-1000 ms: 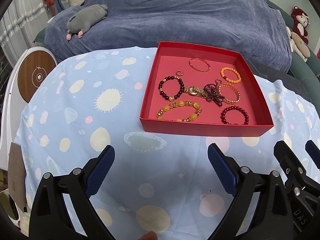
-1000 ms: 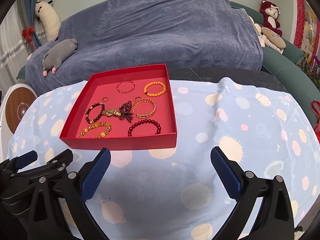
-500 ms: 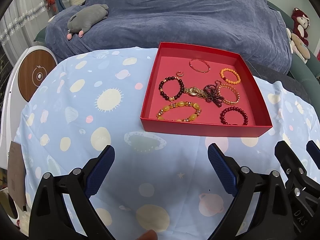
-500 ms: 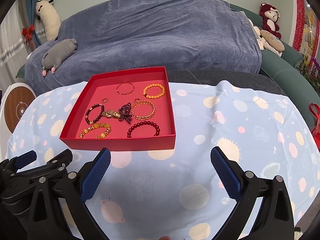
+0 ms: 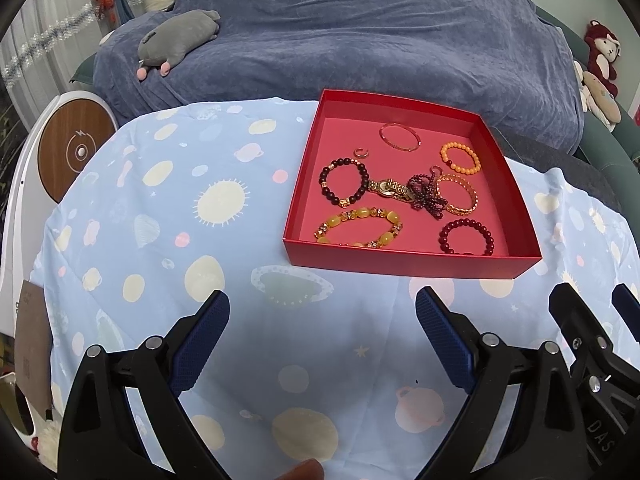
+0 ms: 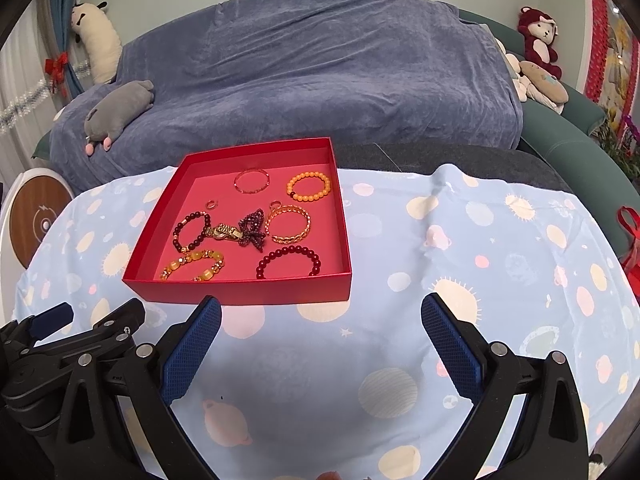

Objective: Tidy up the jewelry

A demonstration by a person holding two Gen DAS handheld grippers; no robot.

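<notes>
Little has moved since a second ago: both views have drifted a touch, so the red box point(image 5: 412, 264) sits slightly lower in each, and every piece inside it has kept its place. Each tool hovers low over the spotted cloth point(image 5: 160, 208) on the tabletop, just short of the box's near wall. The left tool point(image 5: 322, 332) and the right tool point(image 6: 320, 336) both stand wide apart at the jaws and hold nothing.

All the jewelry in view lies in the box: a yellow bead bracelet point(image 5: 358, 228), a dark bead bracelet point(image 5: 343, 182), a red bead bracelet point(image 5: 466, 236), an orange bead bracelet point(image 5: 460, 158), a thin bangle point(image 5: 400, 137) and a small ring point(image 5: 361, 152), each lying separate. In the middle a gold watch point(image 5: 390, 189), a dark red bead cluster point(image 5: 428, 196) and a gold chain bracelet point(image 5: 458, 199) overlap.

That arrangement suits either a box being filled or one being sorted out. If anything there needs handling, the knotted middle is the delicate part: pinch one strand at its free edge and lift slowly, so neighbours do not drag along.
</notes>
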